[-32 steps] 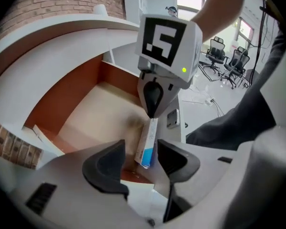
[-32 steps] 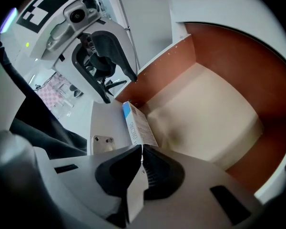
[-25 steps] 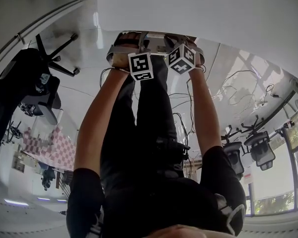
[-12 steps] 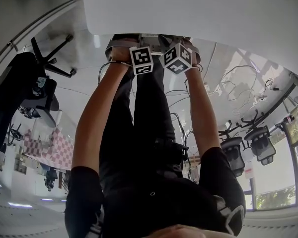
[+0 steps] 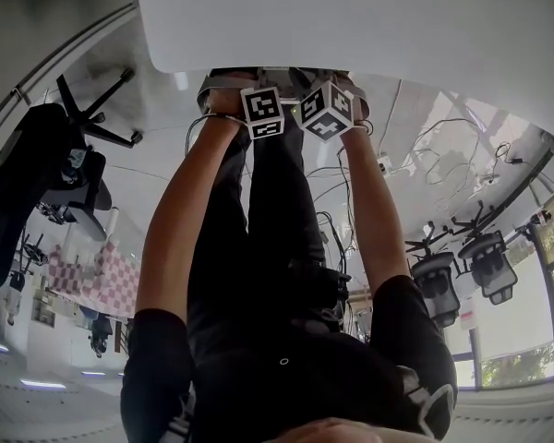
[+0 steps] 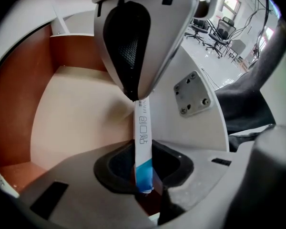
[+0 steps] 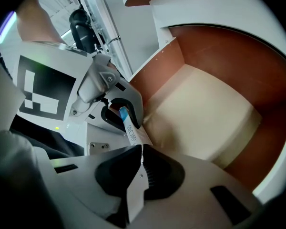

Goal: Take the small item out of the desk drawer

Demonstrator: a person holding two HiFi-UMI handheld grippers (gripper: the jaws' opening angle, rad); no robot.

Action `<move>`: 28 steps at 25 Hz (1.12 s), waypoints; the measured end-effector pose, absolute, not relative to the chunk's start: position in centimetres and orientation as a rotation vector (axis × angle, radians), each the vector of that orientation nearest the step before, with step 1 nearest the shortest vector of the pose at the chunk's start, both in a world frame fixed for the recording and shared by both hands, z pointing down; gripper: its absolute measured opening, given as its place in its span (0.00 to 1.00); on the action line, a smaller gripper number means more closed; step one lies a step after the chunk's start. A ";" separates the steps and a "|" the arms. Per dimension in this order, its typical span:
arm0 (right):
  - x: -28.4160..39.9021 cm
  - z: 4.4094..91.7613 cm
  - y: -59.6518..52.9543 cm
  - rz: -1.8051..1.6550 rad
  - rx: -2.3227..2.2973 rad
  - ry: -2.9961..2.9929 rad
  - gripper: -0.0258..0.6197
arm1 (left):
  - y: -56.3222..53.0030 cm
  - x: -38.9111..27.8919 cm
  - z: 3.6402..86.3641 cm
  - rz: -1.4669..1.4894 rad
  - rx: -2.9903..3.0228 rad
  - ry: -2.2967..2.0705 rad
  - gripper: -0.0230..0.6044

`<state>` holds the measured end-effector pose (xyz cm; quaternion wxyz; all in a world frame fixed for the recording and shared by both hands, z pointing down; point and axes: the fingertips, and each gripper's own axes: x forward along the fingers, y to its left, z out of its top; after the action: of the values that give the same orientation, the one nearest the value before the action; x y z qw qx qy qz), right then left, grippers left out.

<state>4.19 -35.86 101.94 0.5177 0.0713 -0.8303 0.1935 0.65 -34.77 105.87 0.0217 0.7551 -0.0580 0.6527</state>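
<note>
A thin white paper strip point(image 6: 142, 128) with a blue end point(image 6: 144, 175) hangs over the open desk drawer point(image 6: 76, 123). My right gripper point(image 6: 132, 92) is shut on the strip's white end point(image 7: 133, 185) and holds it up. The blue end lies between the jaws of my left gripper point(image 6: 144, 168), which are closing with a gap still showing beside the strip point(image 7: 131, 128). The right gripper view shows my left gripper point(image 7: 120, 116) close above my right gripper point(image 7: 140, 163). In the head view only the marker cubes point(image 5: 263, 112) show, side by side at the white desk's point(image 5: 351, 17) edge.
The drawer has a beige floor point(image 7: 205, 113) and brown walls point(image 7: 238, 56), with nothing else lying in it. The person's dark trousers point(image 5: 277, 247) are below the grippers. Office chairs point(image 5: 46, 173) and loose cables point(image 5: 443, 164) are on the floor around.
In the head view the two marker cubes have drawn closer together and sit nearer the desk edge. The desk top fills more of the picture's top.
</note>
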 end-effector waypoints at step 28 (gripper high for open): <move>1.4 72.1 -30.1 0.475 0.761 -2.198 0.08 | -25.8 -11.4 80.3 1.151 2.181 -1.099 0.17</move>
<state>1.35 -30.14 72.12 0.3744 0.2973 -0.8585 0.1854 -11.45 -25.84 80.34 0.2188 0.7882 -0.3972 0.4161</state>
